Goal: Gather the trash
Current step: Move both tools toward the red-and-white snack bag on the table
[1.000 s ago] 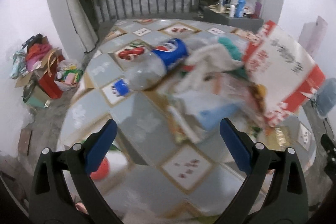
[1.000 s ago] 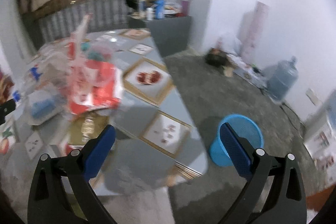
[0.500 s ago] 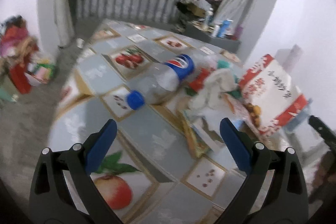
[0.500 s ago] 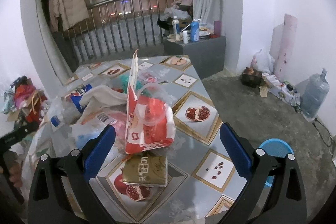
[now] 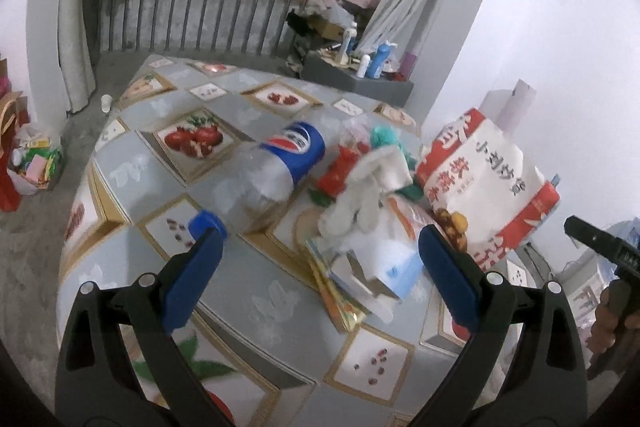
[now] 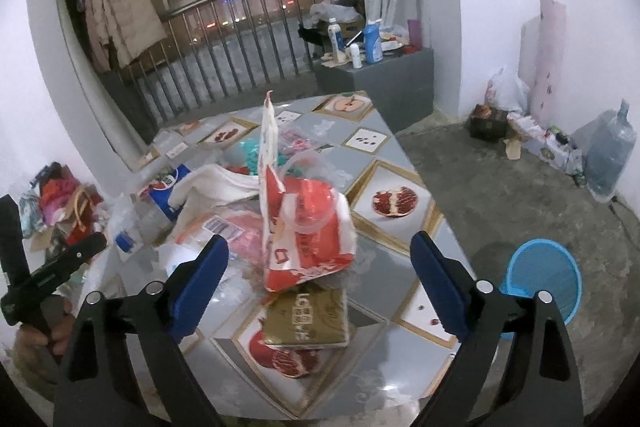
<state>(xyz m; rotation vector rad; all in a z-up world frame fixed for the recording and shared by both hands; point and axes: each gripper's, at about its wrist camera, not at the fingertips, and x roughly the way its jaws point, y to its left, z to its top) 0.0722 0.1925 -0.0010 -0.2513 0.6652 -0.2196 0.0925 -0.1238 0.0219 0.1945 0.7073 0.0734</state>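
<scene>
Both grippers, left gripper (image 5: 320, 259) and right gripper (image 6: 320, 263), jaws apart and empty, the right's just narrowing, hover before the table's (image 6: 380, 379) trash heap (image 5: 372, 203); only the right view shows the blue basket (image 6: 548, 275) on the floor, contents unclear.

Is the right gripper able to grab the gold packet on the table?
Probably yes. The right gripper is open and empty, and the gold packet lies just ahead between its fingers. Only the red and white bag overlaps its far edge; the near side is free.
</scene>
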